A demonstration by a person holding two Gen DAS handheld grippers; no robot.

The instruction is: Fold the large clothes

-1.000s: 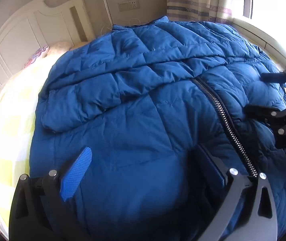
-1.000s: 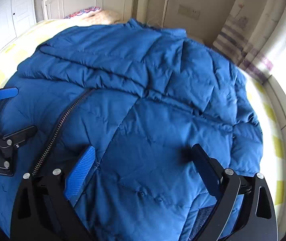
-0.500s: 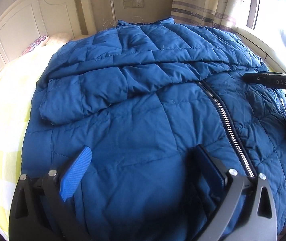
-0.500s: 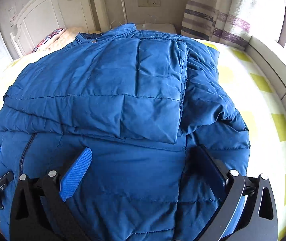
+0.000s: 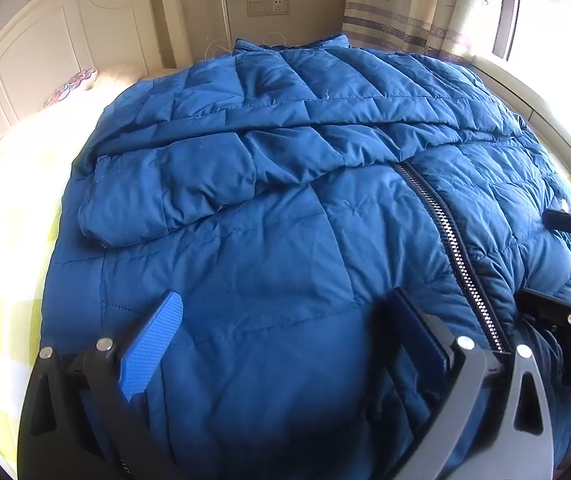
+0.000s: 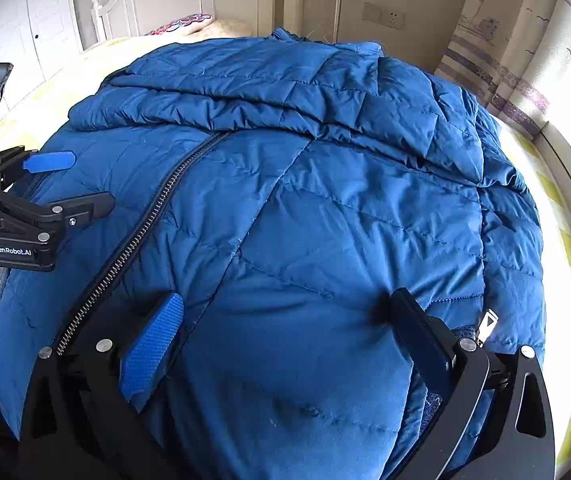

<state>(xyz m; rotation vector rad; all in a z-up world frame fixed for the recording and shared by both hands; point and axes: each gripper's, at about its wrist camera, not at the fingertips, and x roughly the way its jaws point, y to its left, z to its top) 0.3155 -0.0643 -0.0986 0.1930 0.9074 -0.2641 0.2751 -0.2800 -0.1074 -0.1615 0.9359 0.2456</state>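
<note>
Yellow-checked bed (image 5: pixel 1 320) carries a puffy, quilted blue jacket (image 5: pixel 285 248).

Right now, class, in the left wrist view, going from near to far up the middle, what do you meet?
Left gripper → zipper → folded sleeve → collar → wall socket.
</note>
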